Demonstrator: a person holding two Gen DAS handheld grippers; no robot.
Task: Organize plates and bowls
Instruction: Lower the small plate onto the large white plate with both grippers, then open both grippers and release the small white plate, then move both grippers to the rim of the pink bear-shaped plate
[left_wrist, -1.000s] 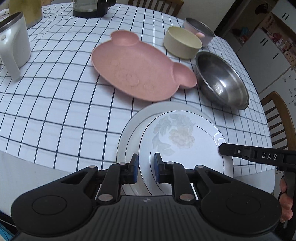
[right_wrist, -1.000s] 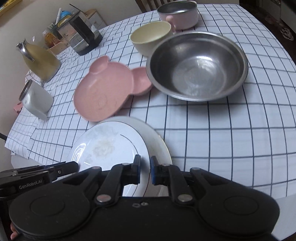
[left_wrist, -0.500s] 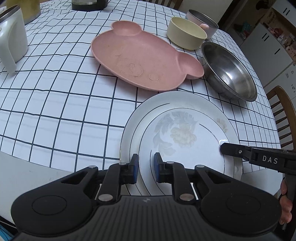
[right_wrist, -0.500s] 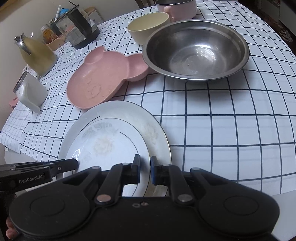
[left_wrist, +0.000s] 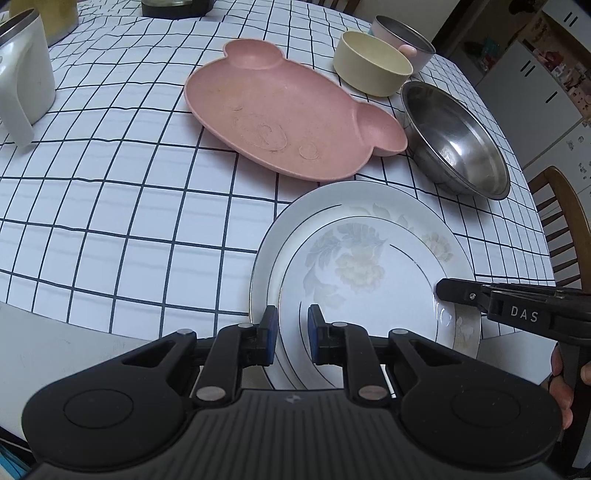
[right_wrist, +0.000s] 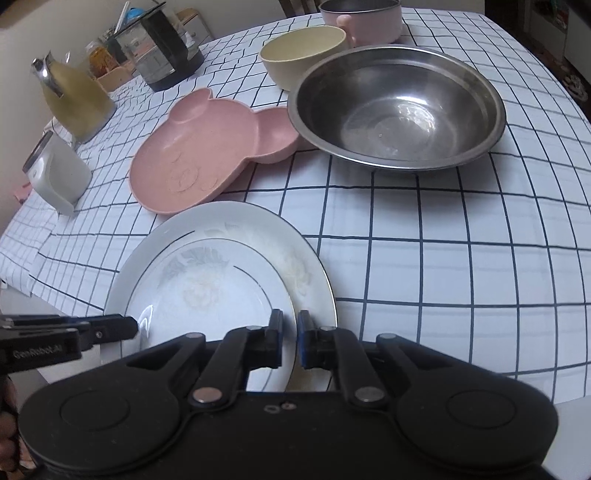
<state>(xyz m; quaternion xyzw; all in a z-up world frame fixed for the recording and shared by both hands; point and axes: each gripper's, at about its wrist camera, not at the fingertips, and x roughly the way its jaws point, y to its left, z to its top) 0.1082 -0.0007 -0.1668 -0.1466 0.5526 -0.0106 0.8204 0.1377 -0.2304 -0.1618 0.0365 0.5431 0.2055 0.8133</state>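
Two white floral plates lie stacked near the table's front edge: a small plate (left_wrist: 362, 266) (right_wrist: 207, 295) on a large plate (left_wrist: 325, 199) (right_wrist: 236, 218). My left gripper (left_wrist: 291, 332) grips the small plate's near left rim, which runs between its blue pads. My right gripper (right_wrist: 290, 332) has that plate's right rim between its pads, and its jaws are closing tight on it. Each view shows the other gripper's tip on that rim: the right gripper (left_wrist: 443, 290), the left gripper (right_wrist: 131, 326). Behind are a pink bear-shaped plate (left_wrist: 280, 110) (right_wrist: 195, 155), a steel bowl (left_wrist: 458, 140) (right_wrist: 399, 107) and a cream bowl (left_wrist: 373, 62) (right_wrist: 303, 51).
A pink pot (left_wrist: 406, 40) stands behind the cream bowl. A white jug (left_wrist: 22, 74) and a yellow kettle (right_wrist: 77, 99) sit at the left, a dark appliance (right_wrist: 162, 55) at the back. A wooden chair (left_wrist: 561, 221) stands past the right table edge.
More of the large plate's far rim now shows beyond the small plate, which has shifted toward me over it. Both grippers have stayed on the small plate's rim.
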